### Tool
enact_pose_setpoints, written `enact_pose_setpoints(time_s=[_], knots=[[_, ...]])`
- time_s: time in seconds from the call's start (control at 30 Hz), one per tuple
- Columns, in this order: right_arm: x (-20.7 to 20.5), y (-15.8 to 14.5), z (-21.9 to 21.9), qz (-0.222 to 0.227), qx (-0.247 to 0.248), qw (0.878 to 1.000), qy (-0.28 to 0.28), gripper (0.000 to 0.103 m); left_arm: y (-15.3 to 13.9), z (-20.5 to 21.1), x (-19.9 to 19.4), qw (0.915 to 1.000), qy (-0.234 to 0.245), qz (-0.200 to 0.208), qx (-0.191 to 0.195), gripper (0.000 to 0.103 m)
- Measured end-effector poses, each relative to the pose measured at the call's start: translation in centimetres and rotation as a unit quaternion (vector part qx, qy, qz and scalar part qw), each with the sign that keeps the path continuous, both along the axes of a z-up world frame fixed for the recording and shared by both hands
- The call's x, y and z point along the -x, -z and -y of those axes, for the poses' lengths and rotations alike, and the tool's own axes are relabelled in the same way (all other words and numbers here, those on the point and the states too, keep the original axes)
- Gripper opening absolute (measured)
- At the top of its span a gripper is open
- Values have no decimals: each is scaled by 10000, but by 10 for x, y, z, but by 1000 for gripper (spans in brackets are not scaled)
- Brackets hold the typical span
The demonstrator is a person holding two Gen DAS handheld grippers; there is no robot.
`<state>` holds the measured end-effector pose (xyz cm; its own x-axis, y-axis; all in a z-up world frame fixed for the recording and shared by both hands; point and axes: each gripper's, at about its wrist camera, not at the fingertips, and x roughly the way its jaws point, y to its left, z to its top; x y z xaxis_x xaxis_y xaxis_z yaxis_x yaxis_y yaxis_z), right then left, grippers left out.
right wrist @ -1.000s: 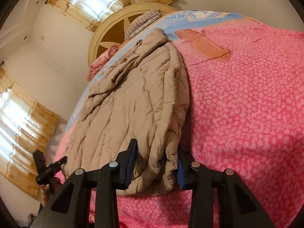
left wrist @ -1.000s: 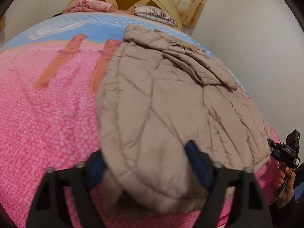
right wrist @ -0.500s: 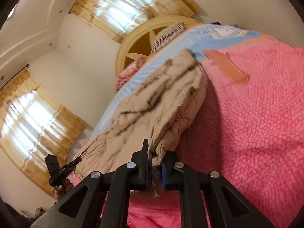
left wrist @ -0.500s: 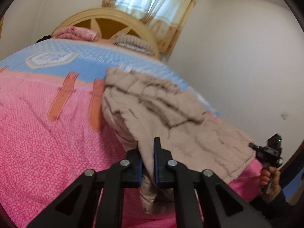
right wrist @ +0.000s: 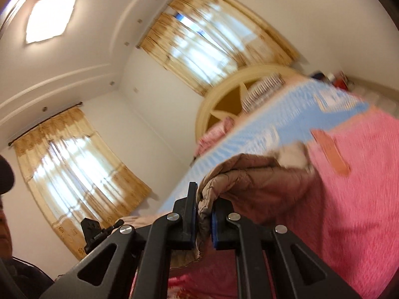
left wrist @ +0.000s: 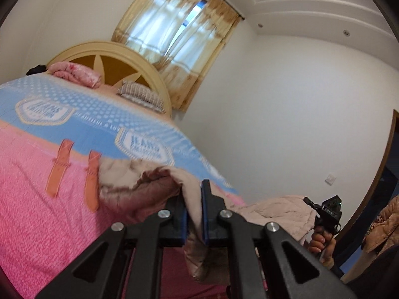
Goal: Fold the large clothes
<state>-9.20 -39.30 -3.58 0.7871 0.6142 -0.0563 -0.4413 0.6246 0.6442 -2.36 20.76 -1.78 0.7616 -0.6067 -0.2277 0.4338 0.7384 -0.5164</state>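
Observation:
A beige quilted jacket (left wrist: 149, 186) hangs lifted off the pink and blue bedspread (left wrist: 37, 174). My left gripper (left wrist: 194, 194) is shut on its hem, cloth pinched between the blue pads and drooping below them. In the right wrist view the same jacket (right wrist: 254, 182) bunches up in front of my right gripper (right wrist: 203, 204), which is shut on another part of the hem. From the left wrist view the right gripper (left wrist: 326, 210) shows at the far right, held in a hand, with the jacket stretched toward it. The left gripper (right wrist: 99, 229) appears low on the left in the right wrist view.
The wooden headboard (left wrist: 139, 59) with a pink folded quilt (left wrist: 77, 74) and a striped pillow (left wrist: 142, 94) stands at the far end of the bed. Curtained windows (right wrist: 74, 169) line the walls. A doorway (left wrist: 379, 186) opens on the right.
Both grippers closed on the jacket's near hem and rose, tipping up toward level. The jacket has come up off the bed and now bunches between them.

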Motion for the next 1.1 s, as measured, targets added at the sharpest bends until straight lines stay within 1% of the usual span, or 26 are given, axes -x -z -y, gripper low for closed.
enact_pose_setpoints(time_s=[0.03, 0.1, 0.2, 0.37, 0.43, 0.57, 0.63, 0.7, 0.87, 1.0, 1.1], knots=[[-3, -8, -1, 109, 5, 9999, 11, 7, -3, 0, -4, 10000, 4, 40, 8, 9], [-10, -18, -4, 189, 3, 9998, 17, 7, -3, -1, -16, 10000, -28, 31, -16, 9], [-31, -21, -8, 159, -50, 9999, 33, 7, 4, -7, -36, 9998, -65, -159, 93, 9], [-75, -12, -18, -87, -81, 9999, 69, 7, 21, -13, -77, 9972, -29, -659, 353, 9], [-95, -9, -21, -195, -78, 9997, 126, 7, 26, -14, -94, 9960, -18, -796, 410, 9], [-146, -6, -26, -418, 3, 9988, 270, 7, 31, -15, -141, 9937, 11, -982, 540, 9], [-169, -5, -26, -516, 14, 9981, 341, 7, 33, -12, -168, 9933, -23, -1051, 479, 9], [-199, -3, -29, -646, 131, 9969, 431, 7, 38, -12, -187, 9920, 10, -1152, 520, 9], [-264, 8, -35, -991, 297, 9929, 591, 7, 60, -13, -240, 9868, -111, -1546, 463, 9], [-312, 25, -39, -1273, 421, 9884, 715, 7, 87, -19, -280, 9799, -181, -1916, 522, 9], [-341, 38, -43, -1457, 545, 9847, 787, 7, 109, -19, -305, 9747, -258, -2177, 439, 9]])
